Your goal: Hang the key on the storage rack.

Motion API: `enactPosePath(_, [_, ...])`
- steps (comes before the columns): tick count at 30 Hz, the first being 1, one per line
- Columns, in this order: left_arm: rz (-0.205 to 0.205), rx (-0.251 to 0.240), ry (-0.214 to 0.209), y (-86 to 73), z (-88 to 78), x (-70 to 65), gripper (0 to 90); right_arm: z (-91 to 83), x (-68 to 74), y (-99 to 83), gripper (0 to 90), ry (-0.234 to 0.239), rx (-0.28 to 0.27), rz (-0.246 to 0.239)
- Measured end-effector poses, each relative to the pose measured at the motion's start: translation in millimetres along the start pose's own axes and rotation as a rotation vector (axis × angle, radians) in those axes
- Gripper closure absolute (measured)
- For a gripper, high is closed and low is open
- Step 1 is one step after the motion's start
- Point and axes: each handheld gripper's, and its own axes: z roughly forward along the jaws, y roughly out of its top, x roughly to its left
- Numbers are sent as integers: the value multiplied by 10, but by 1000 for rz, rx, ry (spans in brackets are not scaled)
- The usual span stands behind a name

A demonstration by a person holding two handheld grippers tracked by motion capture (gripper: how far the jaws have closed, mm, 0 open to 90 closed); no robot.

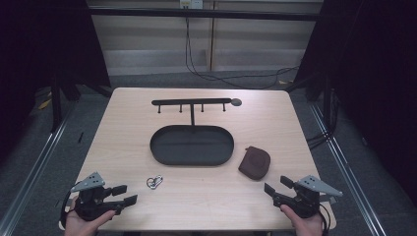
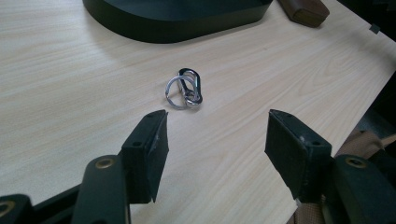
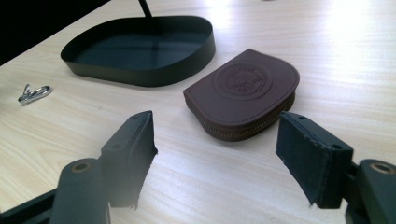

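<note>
The carabiner [image 1: 154, 182] w/ its ring is seen flat on the table [image 1: 206, 196], just ahead of the left tool [image 1: 125, 194], near the table's front edge and in front of the tray [image 1: 192, 145]. In the left gripper view the carabiner [image 2: 185, 88] is seen centred beyond the gap, apart from both jaws; the left tool [image 2: 215, 135] is held wide open, nothing gripped, nothing touched. The pouch [image 1: 254, 162], brown w/ a zip edge and an embossed round mark, is seen flat on the table just right of the tray and ahead of the right tool [image 1: 276, 187]. In the right gripper view the pouch [image 3: 243, 91] is seen beyond the jaws, toward the right one, not touched; the right tool [image 3: 215, 140] is likewise spread wide and empty. The tray [image 3: 140, 46], black and oval, is seen mid-table w/ a post at its back carrying a bar w/ pegs [image 1: 192, 102]. Each tool is held by a hand at the table's near corners, left [image 1: 86, 221] and right [image 1: 307, 223], well apart.
</note>
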Motion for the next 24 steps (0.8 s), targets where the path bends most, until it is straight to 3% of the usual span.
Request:
enactPosePath(9, [-18,18,17,2,29,27,372,8,-29,7,271,-2,13,24])
enactPosePath(15, [0,18,1,34,22,-1,388,-4,-14,7,271,-2,17,17])
enactPosePath(20, [24,14,23,96,23,-47,392,8,16,13,263,27,23,-1])
enactPosePath(24, [13,21,-9,149,55,-25,419,17,-1,10,246,27,27,11])
